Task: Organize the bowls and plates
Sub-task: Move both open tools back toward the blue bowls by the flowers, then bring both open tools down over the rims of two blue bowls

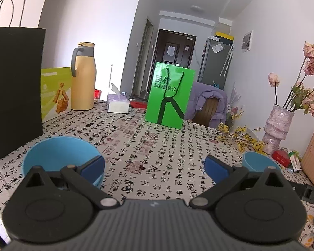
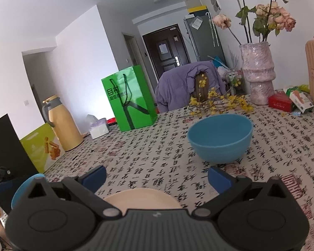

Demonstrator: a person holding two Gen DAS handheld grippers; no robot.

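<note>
While both grippers hover low over the patterned table, the dishes lie like this:

Near blue bowl: upright on the tablecloth, just left of the left gripper, partly behind its left fingertip pad.
Far blue bowl: upright, ahead of the right gripper and a little to its right, clear of the pads; in the left wrist view it shows behind the right pad.
Cream plate: flat on the table, directly under the right gripper, between its two arms.
Left gripper: jaws spread wide, nothing between them.
Right gripper: jaws spread wide, holding nothing.
Green bag: standing beyond the bowls, mid-table.
Black bag: at the left edge, just behind the near bowl.
Yellow thermos: far left.
Vase of flowers: far right, behind the far bowl.
</note>
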